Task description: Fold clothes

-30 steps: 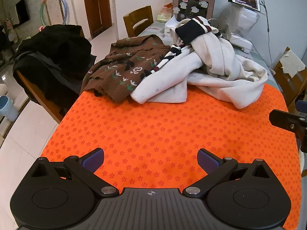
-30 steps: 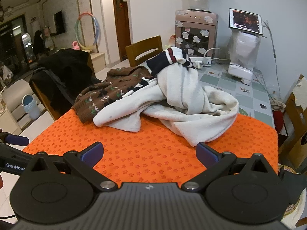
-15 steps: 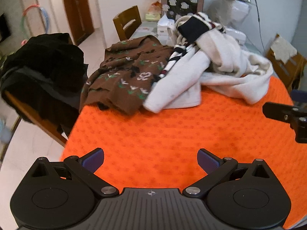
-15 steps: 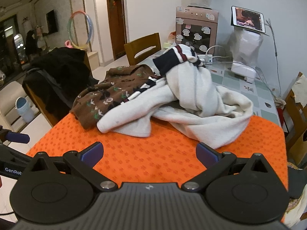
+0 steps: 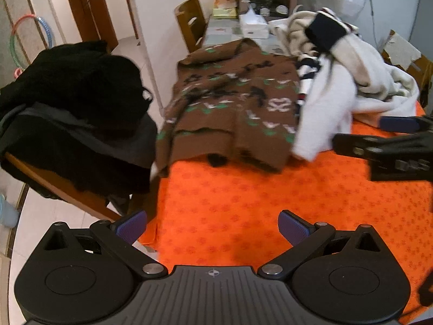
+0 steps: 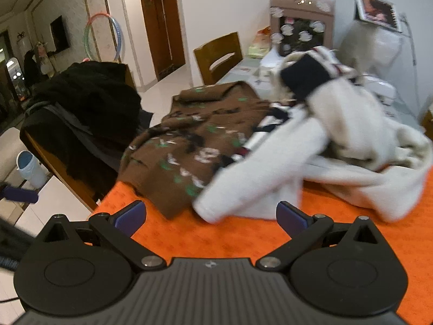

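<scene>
So the biggest thing here is the surface (image 5: 243,203), covered with an orange mat with a little flower print, and I'll place everything else off that. At the far end of the mat there's a heap of clothes. The white sweatshirt (image 6: 338,149) is the bulkiest piece, bunched up toward the far right of the mat, with one sleeve flopped forward onto the orange and a dark navy cuff (image 5: 326,31) poking up at the top of the heap. Right next to it, toward the far left corner of the mat, lies the brown patterned sweater (image 5: 230,103), partly tucked under the white one, its hem hanging a bit over the left edge.

Off the left side of the mat is a chair piled with black clothes (image 5: 75,103). Past the far end of the mat stands another wooden chair (image 6: 219,57).

The left gripper (image 5: 212,227) hovers over the near left corner of the mat, fingers spread wide, nothing in them. The right gripper (image 6: 211,216) sits over the near part of the mat just short of the white sleeve, fingers wide apart too and empty. Both views are pretty blurry, so small detail is hard to make out.
</scene>
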